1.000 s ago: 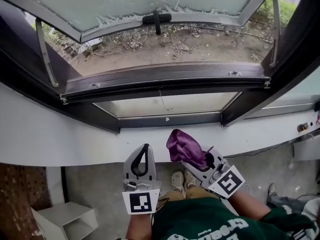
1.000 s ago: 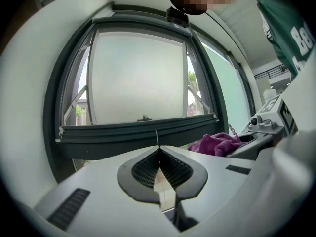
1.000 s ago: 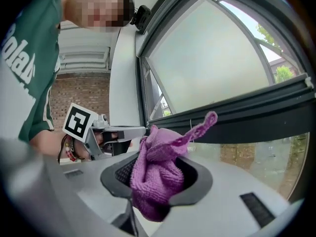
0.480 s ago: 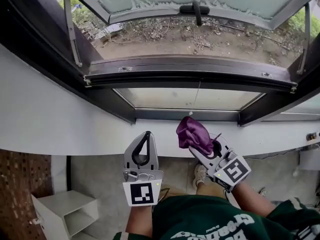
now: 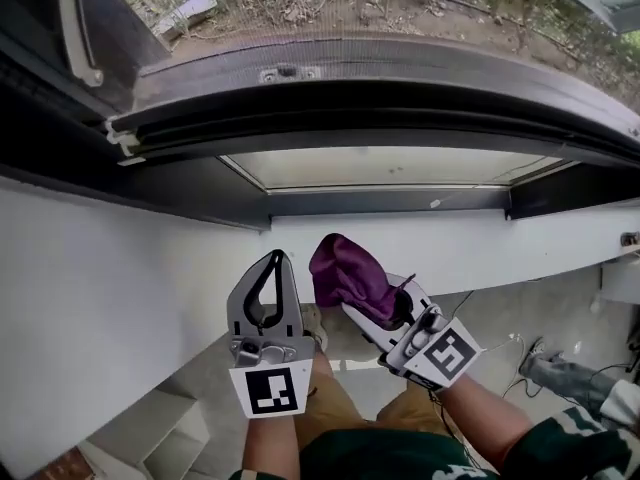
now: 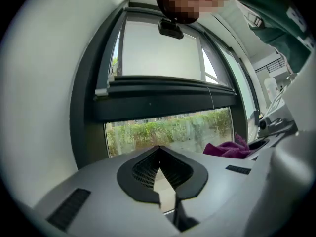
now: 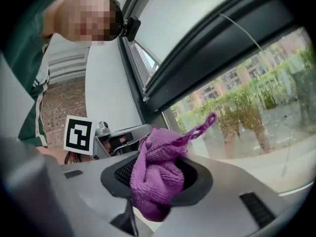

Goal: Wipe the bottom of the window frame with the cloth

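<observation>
A bunched purple cloth (image 5: 347, 273) (image 7: 158, 177) is held in my right gripper (image 5: 345, 280), whose jaws are shut on it, below the white wall under the window. The dark bottom frame (image 5: 380, 118) of the open window runs across the upper head view, well above both grippers. My left gripper (image 5: 272, 260) stands beside the cloth on its left, jaws shut with nothing between them (image 6: 160, 154). The cloth's edge (image 6: 228, 148) shows at the right of the left gripper view.
A fixed lower glass pane (image 5: 390, 166) sits under the dark frame, with a white sill wall (image 5: 120, 268) below it. A window stay arm (image 5: 72, 23) hangs at the upper left. Outside lie dirt and weeds (image 5: 330, 3). A white shelf unit (image 5: 165, 443) stands on the floor at lower left.
The head view has tipped down and moved closer to the wall, so the frame now fills the top. Both grippers stay side by side; the cloth remains gripped.
</observation>
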`<action>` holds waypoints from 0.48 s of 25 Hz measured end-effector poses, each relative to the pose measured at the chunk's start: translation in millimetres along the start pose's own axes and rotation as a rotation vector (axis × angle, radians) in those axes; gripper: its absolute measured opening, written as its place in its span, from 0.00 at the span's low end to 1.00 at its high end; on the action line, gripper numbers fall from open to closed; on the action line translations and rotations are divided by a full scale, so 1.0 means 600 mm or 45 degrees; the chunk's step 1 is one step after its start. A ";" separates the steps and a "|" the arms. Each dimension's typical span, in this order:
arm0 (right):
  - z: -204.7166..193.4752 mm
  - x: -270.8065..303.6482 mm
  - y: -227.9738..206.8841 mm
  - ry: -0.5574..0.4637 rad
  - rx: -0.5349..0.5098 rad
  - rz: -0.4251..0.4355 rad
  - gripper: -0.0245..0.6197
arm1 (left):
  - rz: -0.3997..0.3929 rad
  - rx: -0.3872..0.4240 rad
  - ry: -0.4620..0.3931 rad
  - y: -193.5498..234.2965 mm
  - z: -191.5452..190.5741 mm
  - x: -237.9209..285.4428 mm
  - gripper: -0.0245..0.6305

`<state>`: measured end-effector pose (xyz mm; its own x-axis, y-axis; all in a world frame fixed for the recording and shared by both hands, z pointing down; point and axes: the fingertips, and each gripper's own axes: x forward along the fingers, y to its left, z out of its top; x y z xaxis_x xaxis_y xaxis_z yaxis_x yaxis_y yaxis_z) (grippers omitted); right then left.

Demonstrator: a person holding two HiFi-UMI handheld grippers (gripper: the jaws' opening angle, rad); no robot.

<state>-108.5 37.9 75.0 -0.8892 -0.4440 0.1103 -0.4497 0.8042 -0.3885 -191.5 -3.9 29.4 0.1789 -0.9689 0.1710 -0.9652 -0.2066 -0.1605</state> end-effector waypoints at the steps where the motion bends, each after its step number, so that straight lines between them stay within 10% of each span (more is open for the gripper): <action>1: -0.028 0.021 -0.008 0.011 -0.002 0.013 0.27 | -0.005 -0.007 0.000 0.006 -0.025 0.006 0.04; 12: -0.313 0.174 -0.092 0.159 0.052 0.019 0.27 | -0.001 -0.111 0.046 0.056 -0.299 0.023 0.04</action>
<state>-192.5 21.1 279.7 -0.9003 -0.3777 0.2164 -0.4352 0.7925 -0.4273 -255.5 0.0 200.8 0.1738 -0.9629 0.2065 -0.9783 -0.1928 -0.0758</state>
